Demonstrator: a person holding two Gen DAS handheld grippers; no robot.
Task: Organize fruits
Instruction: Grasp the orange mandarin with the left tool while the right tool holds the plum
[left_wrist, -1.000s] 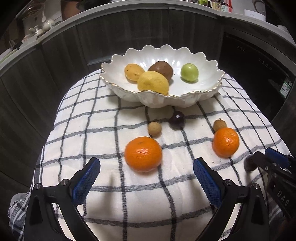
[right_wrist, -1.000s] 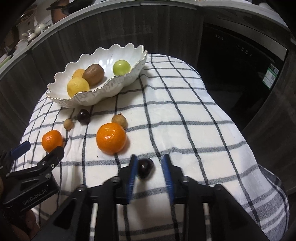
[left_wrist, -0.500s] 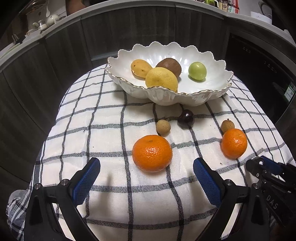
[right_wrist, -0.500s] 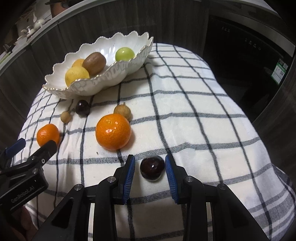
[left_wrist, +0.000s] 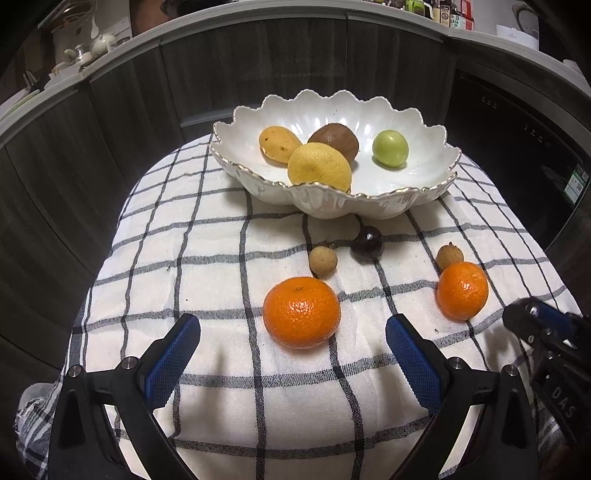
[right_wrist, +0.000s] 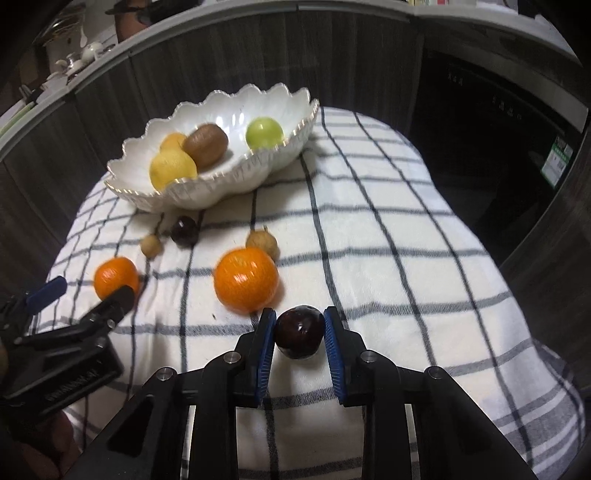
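A white scalloped bowl (left_wrist: 436, 184) (right_wrist: 236, 177) at the back of the checked cloth holds a lemon (left_wrist: 319, 168), a kiwi (left_wrist: 334, 138), a green fruit (left_wrist: 390, 148) and a yellow-orange fruit (left_wrist: 279, 144). On the cloth lie two mandarins (left_wrist: 301, 312) (left_wrist: 462, 290), two longans (left_wrist: 323, 260) (left_wrist: 449, 255) and a dark plum (left_wrist: 366, 238). My left gripper (left_wrist: 291, 350) is open, just short of the near mandarin. My right gripper (right_wrist: 300, 330) is shut on a second dark plum (right_wrist: 299, 331), lifted slightly above the cloth.
The checked cloth (left_wrist: 207, 266) covers a rounded table that drops off at the sides. Dark cabinet fronts (left_wrist: 110, 122) curve behind. The right gripper's tips (left_wrist: 532, 319) show at the right edge of the left wrist view; the left gripper (right_wrist: 110, 306) shows in the right wrist view.
My right gripper has closed on the dark plum and lifted it a little. My left gripper has drifted left and slightly closer to the near mandarin, still open.
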